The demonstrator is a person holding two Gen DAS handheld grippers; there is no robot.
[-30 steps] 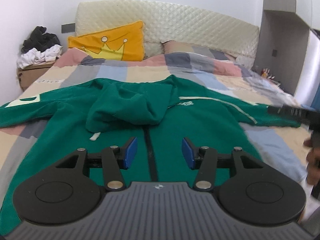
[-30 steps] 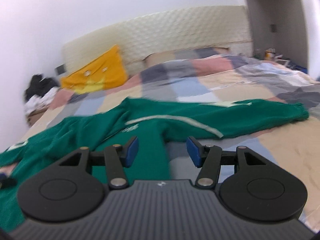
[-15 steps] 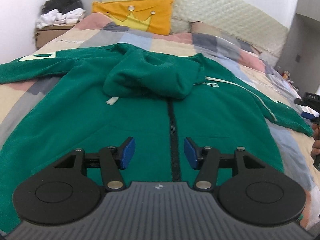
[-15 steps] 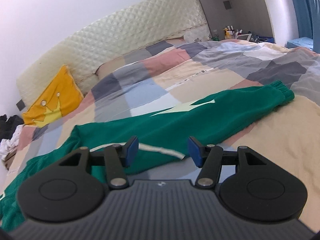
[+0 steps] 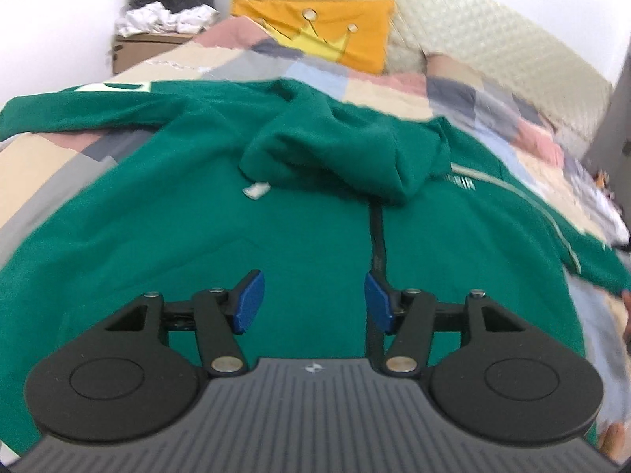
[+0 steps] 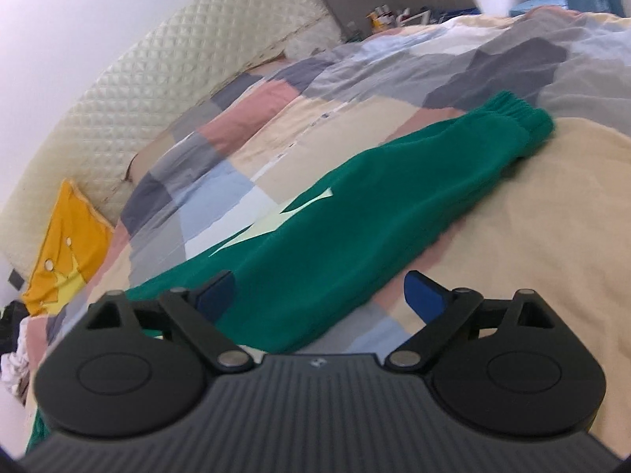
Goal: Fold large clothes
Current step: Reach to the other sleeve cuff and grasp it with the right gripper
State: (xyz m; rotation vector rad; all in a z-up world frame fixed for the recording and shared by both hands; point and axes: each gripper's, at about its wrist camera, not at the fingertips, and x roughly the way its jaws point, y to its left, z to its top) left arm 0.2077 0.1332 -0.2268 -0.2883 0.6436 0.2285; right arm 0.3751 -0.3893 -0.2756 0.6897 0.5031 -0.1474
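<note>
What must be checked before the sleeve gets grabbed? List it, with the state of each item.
1. Right gripper jaws apart: ok.
2. Right gripper lined up on the green sleeve: ok, sleeve runs between the jaws.
3. Sleeve lying flat and stretched out on the quilt: ok.
4. Left gripper jaws apart, holding nothing: ok.
5. Hoodie spread front-up, zipper closed: ok.
6. Hood flattened: not ok, bunched over the chest.
</note>
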